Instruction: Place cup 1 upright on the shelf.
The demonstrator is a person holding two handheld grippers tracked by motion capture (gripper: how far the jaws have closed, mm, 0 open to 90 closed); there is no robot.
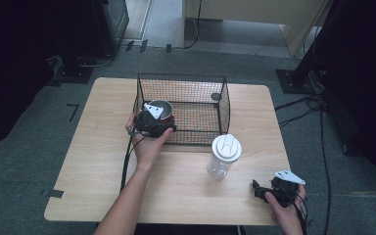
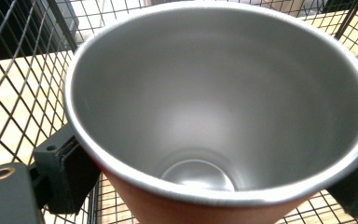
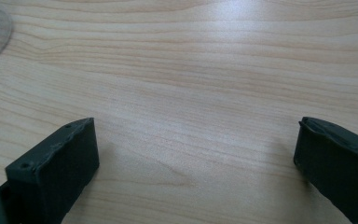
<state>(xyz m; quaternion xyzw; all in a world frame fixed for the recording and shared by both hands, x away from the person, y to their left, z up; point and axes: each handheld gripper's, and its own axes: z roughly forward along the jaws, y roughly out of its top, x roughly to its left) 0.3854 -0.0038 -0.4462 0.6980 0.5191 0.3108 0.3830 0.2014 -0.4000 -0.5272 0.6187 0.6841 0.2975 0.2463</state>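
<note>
While the wire basket (image 1: 210, 105) sits mid-table, your left gripper (image 1: 152, 123) has its jaws clamped on the steel cup (image 2: 219, 107) at the basket's near-left corner, so it looks nearly placed. Bottle (image 1: 223, 156) waits outside; your right gripper (image 3: 196, 154) idles with jaws apart.

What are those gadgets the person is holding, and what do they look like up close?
Each hand holds a black gripper: the left gripper and the right gripper. Each carries a pale three-cornered plate on top and trails a black cable. Their jaws are chunky, matte-black blocks with ribbed inner faces and small screw holes. The forearms are bare, with no sleeves in view.
</note>
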